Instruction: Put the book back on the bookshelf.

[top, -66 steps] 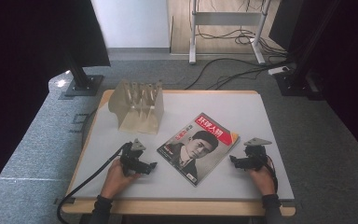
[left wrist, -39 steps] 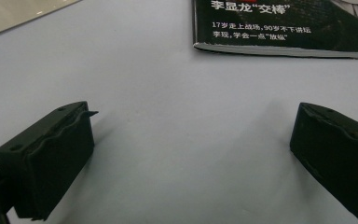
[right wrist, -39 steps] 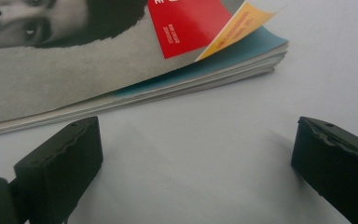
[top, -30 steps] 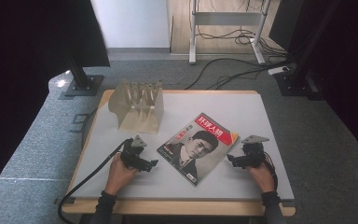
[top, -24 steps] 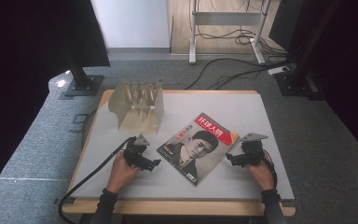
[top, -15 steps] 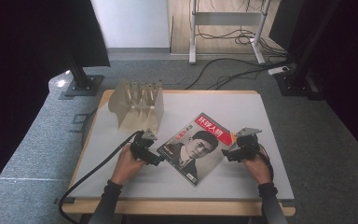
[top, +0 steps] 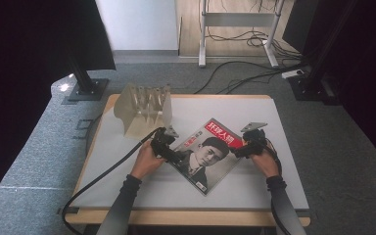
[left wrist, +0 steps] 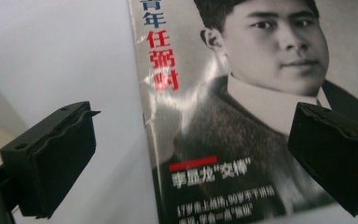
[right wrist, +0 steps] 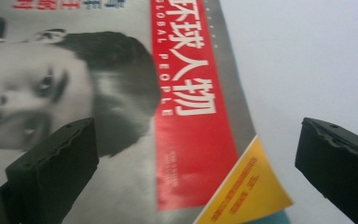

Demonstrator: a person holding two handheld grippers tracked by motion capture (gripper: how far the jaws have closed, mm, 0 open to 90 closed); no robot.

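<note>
table [top: 127, 161], magazine [top: 208, 154], parted tongs [top: 174, 152]

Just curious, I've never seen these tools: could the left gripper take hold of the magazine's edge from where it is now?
Probably yes. The left gripper is open, its fingers either side of the magazine edge, with nothing between them.
</note>
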